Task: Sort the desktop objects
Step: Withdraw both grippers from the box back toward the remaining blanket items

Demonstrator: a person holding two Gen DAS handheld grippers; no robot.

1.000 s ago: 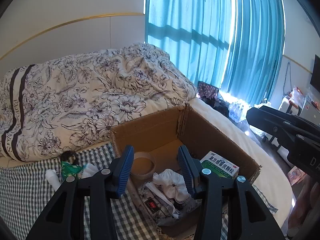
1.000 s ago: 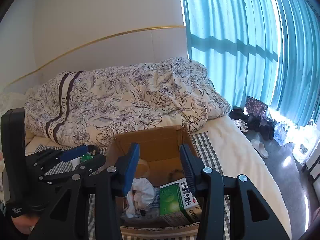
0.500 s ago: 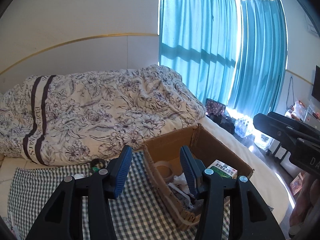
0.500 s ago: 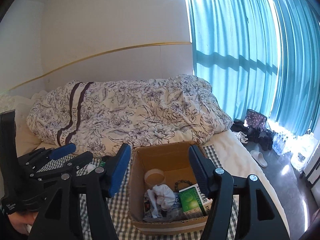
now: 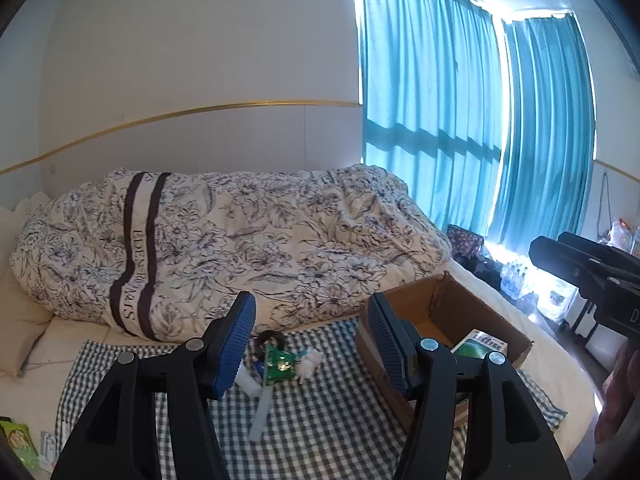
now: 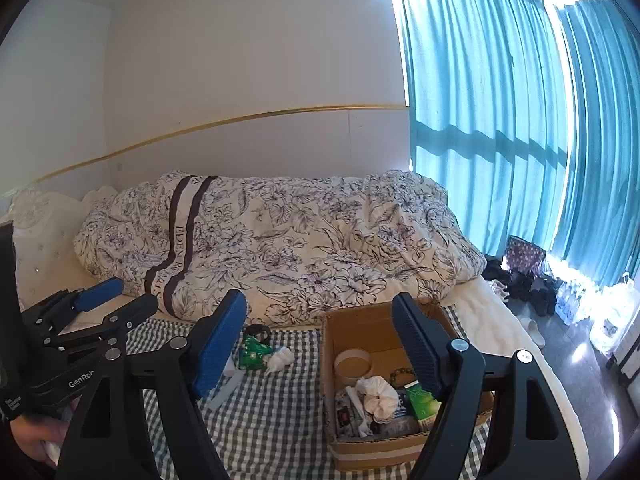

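Observation:
A cardboard box [image 6: 376, 314] stands on a checked cloth [image 5: 320, 420] on the bed. It holds a tape roll [image 6: 352, 364], crumpled white tissue [image 6: 376, 394], a green medicine box [image 6: 420, 398] and other small things. Left of the box lie a green packet [image 5: 280, 364], a white wad [image 5: 310, 360], a black ring [image 5: 270, 338], a white tube [image 5: 246, 380] and a grey strip [image 5: 262, 412]. My left gripper [image 5: 310, 340] hangs open and empty above these loose things. My right gripper [image 6: 318, 344] is open and empty, above the box's left wall.
A bunched floral duvet [image 5: 248, 248] fills the bed behind the cloth. Blue curtains [image 6: 500, 120] cover the window at right, with bags, shoes and bottles [image 6: 532, 284] on the floor below. A green pack [image 5: 14, 440] lies at the cloth's near left corner.
Both grippers have pulled up and back from the box, so more of the bed shows. The left one has swung left over the loose things on the cloth.

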